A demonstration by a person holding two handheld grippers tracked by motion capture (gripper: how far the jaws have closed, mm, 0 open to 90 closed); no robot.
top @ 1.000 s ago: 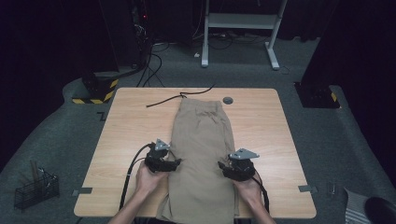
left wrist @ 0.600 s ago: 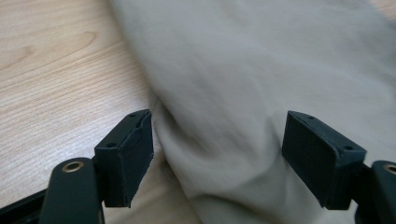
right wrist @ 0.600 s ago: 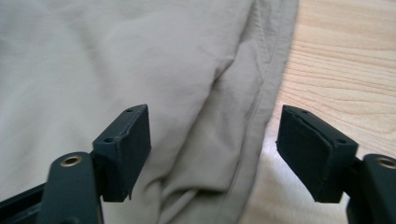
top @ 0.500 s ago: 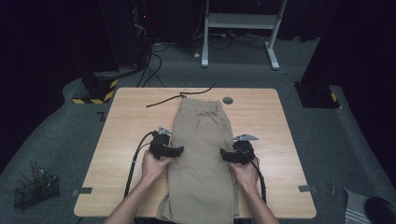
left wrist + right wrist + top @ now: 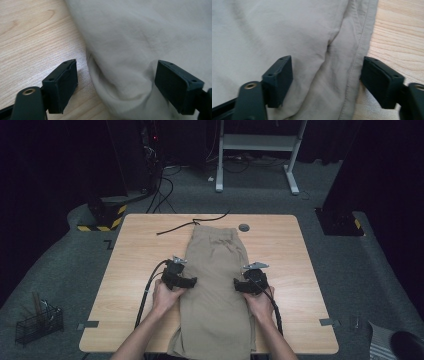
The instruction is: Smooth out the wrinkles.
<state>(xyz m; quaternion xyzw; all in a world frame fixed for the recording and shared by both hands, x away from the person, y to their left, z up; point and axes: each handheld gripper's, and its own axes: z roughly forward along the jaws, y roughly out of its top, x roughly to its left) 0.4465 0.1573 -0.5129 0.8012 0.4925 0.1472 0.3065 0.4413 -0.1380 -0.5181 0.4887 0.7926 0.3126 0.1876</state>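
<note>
Khaki cotton trousers [image 5: 216,285] lie lengthwise on the light wooden table [image 5: 130,270]. The left gripper [image 5: 179,281] and right gripper [image 5: 248,285] stand open astride the side edges, their jaws having just been opening. Each should bite only the seam fold, evenly, before lifting.

Your forearms come in bare, no sleeves. Each hand carries a black gripper, left gripper [image 5: 186,281] and right gripper [image 5: 241,285], each topped by a grey three-cornered plate, thick black cable trailing, blocky black jaws with small screw holes.
</note>
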